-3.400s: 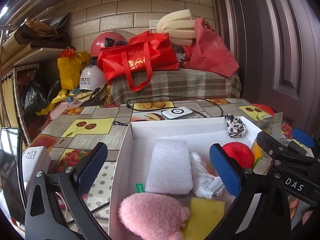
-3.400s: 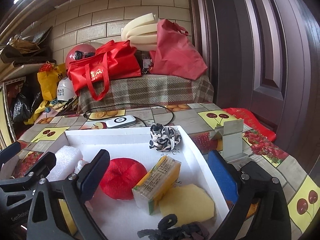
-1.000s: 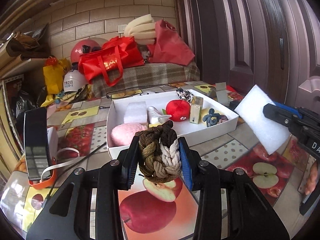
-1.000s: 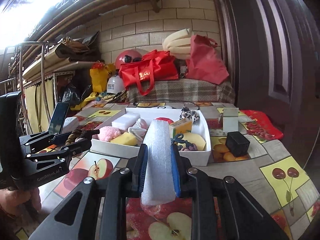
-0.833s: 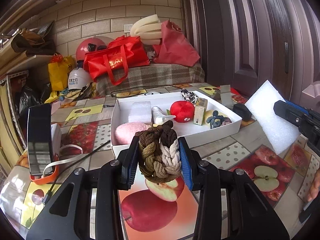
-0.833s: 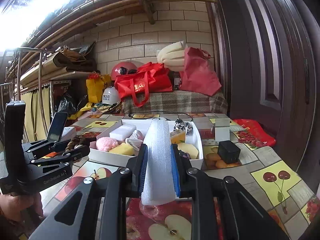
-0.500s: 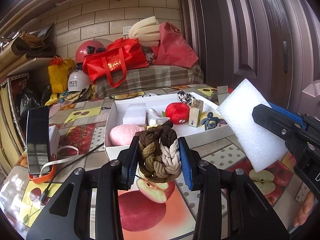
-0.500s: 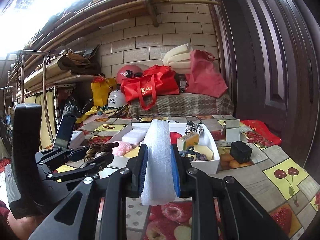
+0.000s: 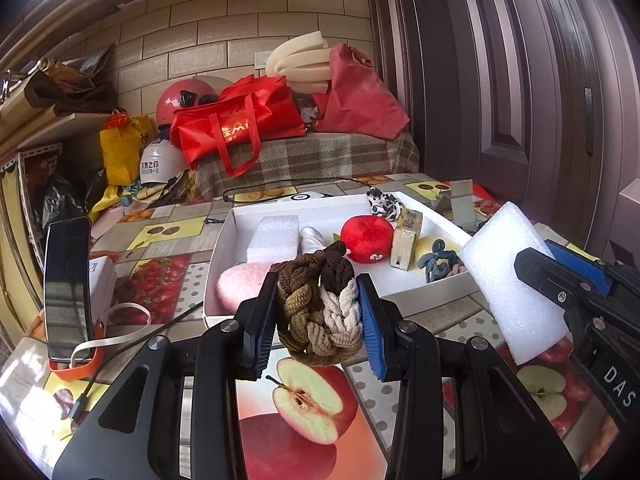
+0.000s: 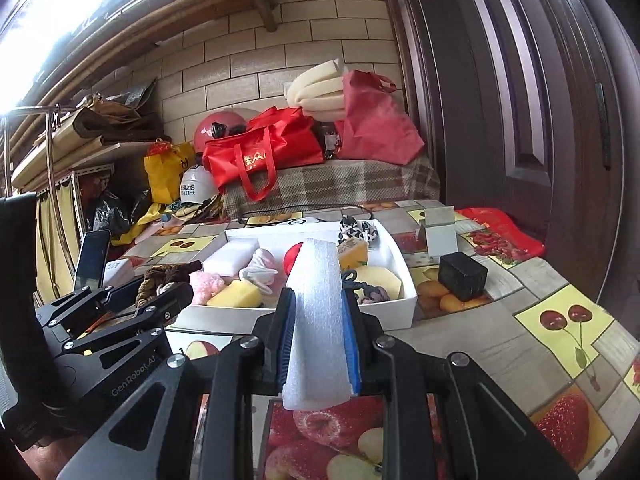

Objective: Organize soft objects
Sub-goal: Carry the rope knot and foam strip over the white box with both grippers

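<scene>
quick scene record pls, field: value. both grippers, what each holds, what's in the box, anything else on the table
left gripper: shut on braided scrunchie, held above the table
right gripper: shut on white foam sheet, also off the table
white box: on the table ahead of both grippers, open top
in box: foam block, pink puff, red plush apple, yellow sponge, dark hair tie
outside box: black cube to its right, phone standing to its left
table: fruit-print cloth
</scene>
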A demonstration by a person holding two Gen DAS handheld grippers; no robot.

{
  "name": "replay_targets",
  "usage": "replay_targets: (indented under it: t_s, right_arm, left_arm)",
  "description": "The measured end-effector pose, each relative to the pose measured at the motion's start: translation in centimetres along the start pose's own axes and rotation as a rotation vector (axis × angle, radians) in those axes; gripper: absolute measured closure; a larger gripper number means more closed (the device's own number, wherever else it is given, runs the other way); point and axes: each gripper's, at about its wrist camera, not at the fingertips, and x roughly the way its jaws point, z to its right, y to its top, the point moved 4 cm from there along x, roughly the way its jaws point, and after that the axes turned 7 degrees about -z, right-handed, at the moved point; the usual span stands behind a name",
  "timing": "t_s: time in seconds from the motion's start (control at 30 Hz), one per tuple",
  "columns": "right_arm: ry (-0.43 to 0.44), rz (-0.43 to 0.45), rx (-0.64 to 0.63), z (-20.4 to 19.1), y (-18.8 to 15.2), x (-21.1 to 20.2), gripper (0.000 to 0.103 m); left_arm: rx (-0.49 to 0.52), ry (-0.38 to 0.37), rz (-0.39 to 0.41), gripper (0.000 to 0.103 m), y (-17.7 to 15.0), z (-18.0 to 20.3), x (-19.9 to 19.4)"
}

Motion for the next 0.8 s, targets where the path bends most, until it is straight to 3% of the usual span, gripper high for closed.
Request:
replay_targets:
  t_s: [0.27, 0.8]
  right_arm:
    - [-0.032, 0.009, -0.097, -1.6, 0.8, 2.0, 0.081]
    - [-0.051, -0.013, -0.098, -1.2, 2.6, 6.2, 0.081]
  left_arm:
    - [-0.005, 0.017, 0.000, 0.065, 0.7, -0.3, 1.2]
    - [-0.008, 0.052, -0.016, 0.065, 2.8, -1.6, 5.3]
